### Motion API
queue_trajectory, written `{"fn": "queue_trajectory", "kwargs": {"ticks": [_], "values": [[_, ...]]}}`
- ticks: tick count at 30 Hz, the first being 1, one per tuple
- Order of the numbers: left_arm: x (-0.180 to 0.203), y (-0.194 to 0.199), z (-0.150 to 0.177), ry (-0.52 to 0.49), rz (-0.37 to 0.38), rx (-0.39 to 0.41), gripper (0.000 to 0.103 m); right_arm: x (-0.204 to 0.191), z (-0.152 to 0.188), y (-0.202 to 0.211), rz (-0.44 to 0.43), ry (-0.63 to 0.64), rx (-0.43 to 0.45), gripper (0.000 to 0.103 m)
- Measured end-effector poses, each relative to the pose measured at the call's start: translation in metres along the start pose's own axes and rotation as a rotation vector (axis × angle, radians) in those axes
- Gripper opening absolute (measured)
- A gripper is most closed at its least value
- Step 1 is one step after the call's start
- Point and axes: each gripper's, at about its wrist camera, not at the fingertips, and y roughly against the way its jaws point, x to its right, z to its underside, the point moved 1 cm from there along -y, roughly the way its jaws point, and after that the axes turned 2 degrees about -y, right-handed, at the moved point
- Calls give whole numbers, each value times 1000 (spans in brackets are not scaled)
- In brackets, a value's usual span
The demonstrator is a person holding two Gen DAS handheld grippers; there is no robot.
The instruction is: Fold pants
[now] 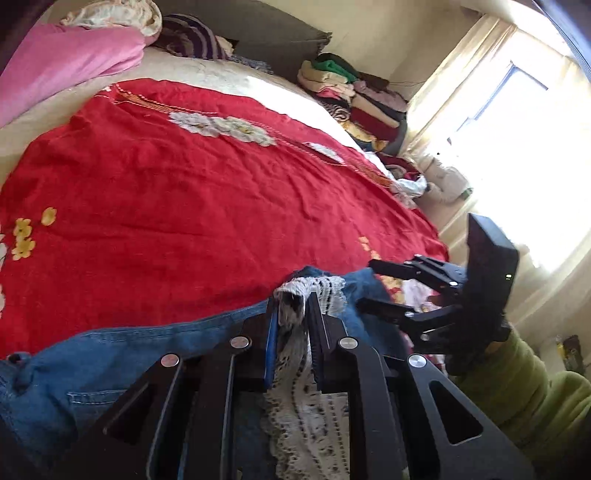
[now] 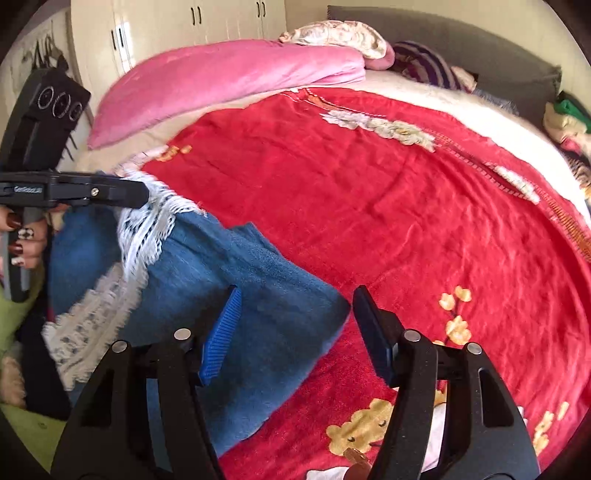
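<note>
Blue jeans (image 1: 110,354) with a white lace hem (image 1: 325,291) lie at the near edge of a red flowered blanket (image 1: 184,203). My left gripper (image 1: 293,306) is shut on a bunch of that lace, which is pinched between its pads and lifted. In the right wrist view the left gripper (image 2: 142,195) holds the lace (image 2: 155,221) at the left, with the denim leg (image 2: 258,295) hanging down from it. My right gripper (image 2: 297,295) stands open over the lower corner of that leg, pads apart from the cloth. It also shows open at the right in the left wrist view as the right gripper (image 1: 365,284).
A pink quilt (image 2: 229,77) and striped pillows lie at the bed's head. A stack of folded clothes (image 1: 354,96) sits at the far side by a bright window (image 1: 517,147). Wardrobe doors (image 2: 184,22) stand behind. A green sleeve (image 1: 524,384) is at the lower right.
</note>
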Motion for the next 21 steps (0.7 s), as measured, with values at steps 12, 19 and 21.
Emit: {"fn": "queue_trajectory", "kwargs": {"ticks": [12, 19, 21], "values": [[-10, 12, 13, -5, -50, -13, 62, -5, 8, 26, 77, -76, 29, 59], [-4, 50, 67, 42, -18, -45, 62, -51, 25, 45, -27, -42, 56, 60], [-1, 53, 81, 62, -9, -58, 62, -61, 31, 47, -41, -29, 56, 60]]}}
